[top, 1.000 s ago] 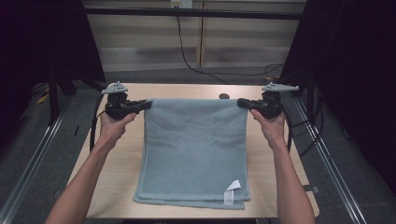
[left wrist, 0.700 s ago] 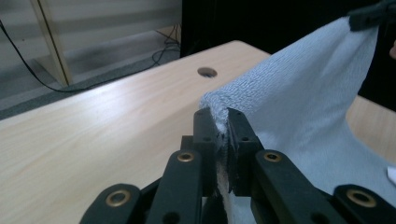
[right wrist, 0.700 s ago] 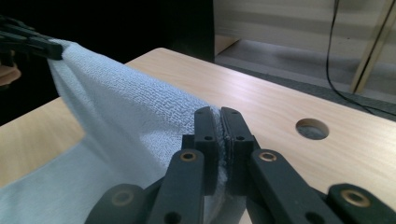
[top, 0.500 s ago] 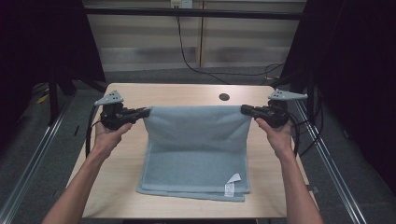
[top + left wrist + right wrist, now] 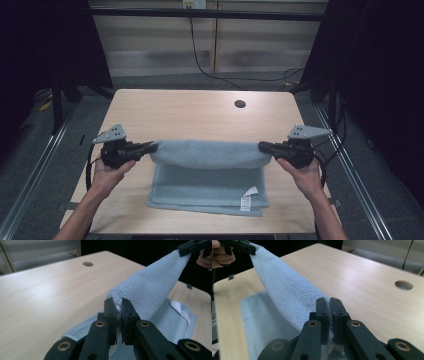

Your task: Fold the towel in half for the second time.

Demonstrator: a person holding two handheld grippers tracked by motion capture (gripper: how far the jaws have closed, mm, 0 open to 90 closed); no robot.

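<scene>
A light blue towel (image 5: 210, 172) lies on the wooden table (image 5: 190, 115), its far edge lifted and stretched between both grippers. My left gripper (image 5: 152, 146) is shut on the towel's left corner (image 5: 116, 302), its jaws pinching the cloth. My right gripper (image 5: 261, 146) is shut on the right corner (image 5: 328, 301). The raised edge hangs over the towel's near half, which rests flat on the table. A white label (image 5: 247, 197) lies at the near right of the towel.
A round cable hole (image 5: 240, 104) sits in the table's far right part. Bare tabletop stretches beyond the towel. Black cables (image 5: 200, 55) run along the floor behind the table, and metal rails (image 5: 350, 165) flank both sides.
Both grippers have pulled the towel's far edge toward the near side and a little lower, folding it over the near half. The far part of the table is uncovered.
</scene>
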